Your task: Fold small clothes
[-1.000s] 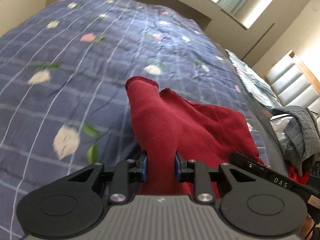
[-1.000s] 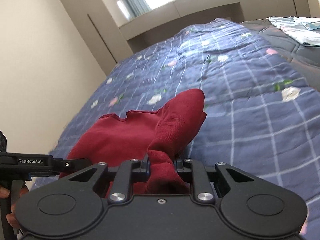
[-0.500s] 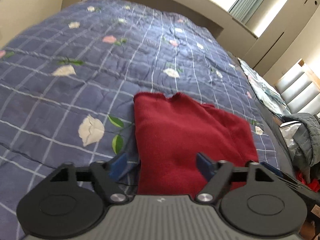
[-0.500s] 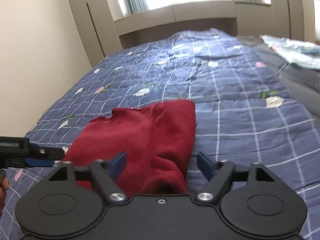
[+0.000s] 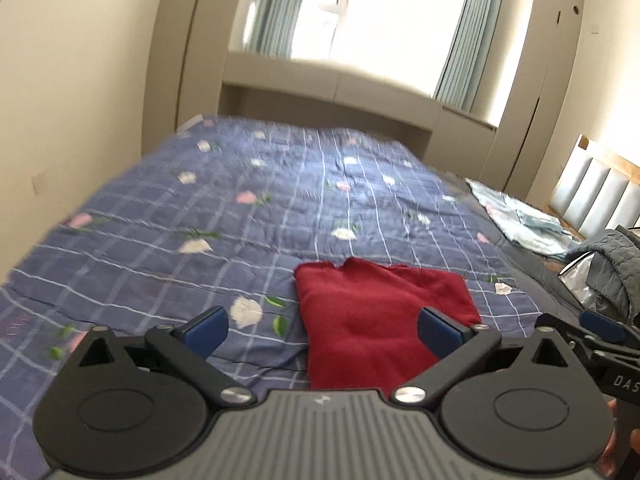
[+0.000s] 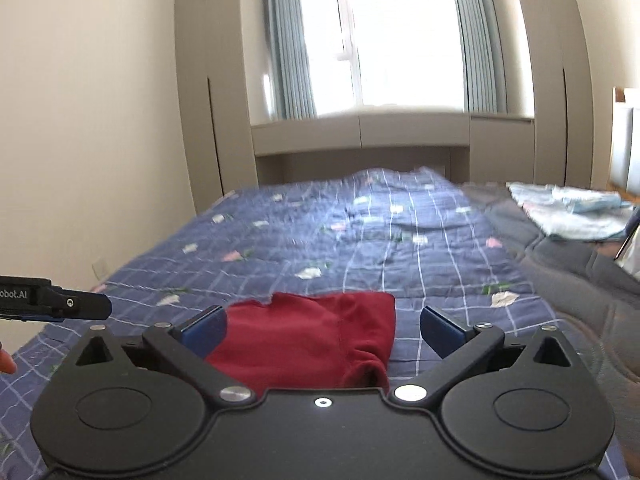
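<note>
A dark red garment (image 5: 376, 316) lies folded flat on the blue floral quilt (image 5: 240, 216). It also shows in the right wrist view (image 6: 308, 340). My left gripper (image 5: 322, 330) is open and empty, raised just in front of the garment's near edge. My right gripper (image 6: 324, 330) is open and empty, likewise above the near edge. The right gripper's tip shows at the right of the left wrist view (image 5: 600, 328). The left gripper's tip shows at the left of the right wrist view (image 6: 60, 304).
A light blue folded cloth (image 6: 572, 212) lies on the grey blanket (image 6: 560, 264) at the right. A grey padded jacket (image 5: 616, 264) is heaped at the right edge. A window with curtains (image 6: 384, 40) and beige cabinets stand beyond the bed.
Both grippers let go of the red garment, opened wide and pulled back and up. The garment dropped flat onto the quilt. Both cameras tilted up toward the window.
</note>
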A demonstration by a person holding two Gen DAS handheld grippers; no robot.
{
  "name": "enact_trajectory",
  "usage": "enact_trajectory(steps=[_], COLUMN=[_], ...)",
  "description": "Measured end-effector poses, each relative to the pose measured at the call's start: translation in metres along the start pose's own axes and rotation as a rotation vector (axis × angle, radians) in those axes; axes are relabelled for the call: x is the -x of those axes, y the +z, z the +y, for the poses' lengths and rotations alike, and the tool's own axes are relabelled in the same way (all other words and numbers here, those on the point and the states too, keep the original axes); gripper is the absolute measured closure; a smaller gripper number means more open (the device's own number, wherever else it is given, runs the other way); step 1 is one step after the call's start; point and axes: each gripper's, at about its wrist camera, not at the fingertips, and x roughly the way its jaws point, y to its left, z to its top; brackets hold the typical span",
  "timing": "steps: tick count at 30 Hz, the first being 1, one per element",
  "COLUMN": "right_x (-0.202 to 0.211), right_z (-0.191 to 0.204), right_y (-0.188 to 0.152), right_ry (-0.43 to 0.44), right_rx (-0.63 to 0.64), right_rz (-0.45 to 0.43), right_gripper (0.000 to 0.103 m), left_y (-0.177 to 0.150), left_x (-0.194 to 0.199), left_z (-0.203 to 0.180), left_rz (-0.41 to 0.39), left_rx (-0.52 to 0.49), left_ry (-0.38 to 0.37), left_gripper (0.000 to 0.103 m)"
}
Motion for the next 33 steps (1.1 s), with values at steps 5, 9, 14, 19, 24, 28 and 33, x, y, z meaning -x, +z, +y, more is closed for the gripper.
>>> enact_trajectory(steps=[5,9,14,19,24,28,33], right_x=[0.055,0.092,0.126,0.143,0.146,0.144,0.142], right_z=[0.016,0.025,0.032,0.036,0.038,0.037,0.036], right_y=[-0.014,-0.033,-0.057,-0.079,-0.092,-0.095,-0.096], right_ry=[-0.009,-0.02,-0.039,-0.059,-0.071,-0.071,-0.069], right_rx=[0.003,-0.003,-0.012,-0.018,-0.023,-0.038,-0.037], right_rz=[-0.053,-0.072,-0.08,-0.072,-0.055,-0.043,-0.038], right_gripper=[0.001,0.001,0.001,0.001,0.001,0.001,0.001], left_y=[-0.024,-0.045,-0.071,-0.094,-0.107,-0.111,-0.111], left_x=[0.055,0.086,0.113,0.125,0.124,0.122,0.12], left_z=[0.0,0.001,0.003,0.007,0.011,0.013,0.014], left_rz=[-0.072,-0.102,-0.13,-0.131,-0.114,-0.098,-0.096], left_rx=[-0.015,-0.026,-0.036,-0.052,-0.067,-0.066,-0.065], left_ry=[0.019,0.026,0.05,0.073,0.087,0.089,0.092], left_gripper=[0.0,0.0,0.0,0.0,0.0,0.0,0.0])
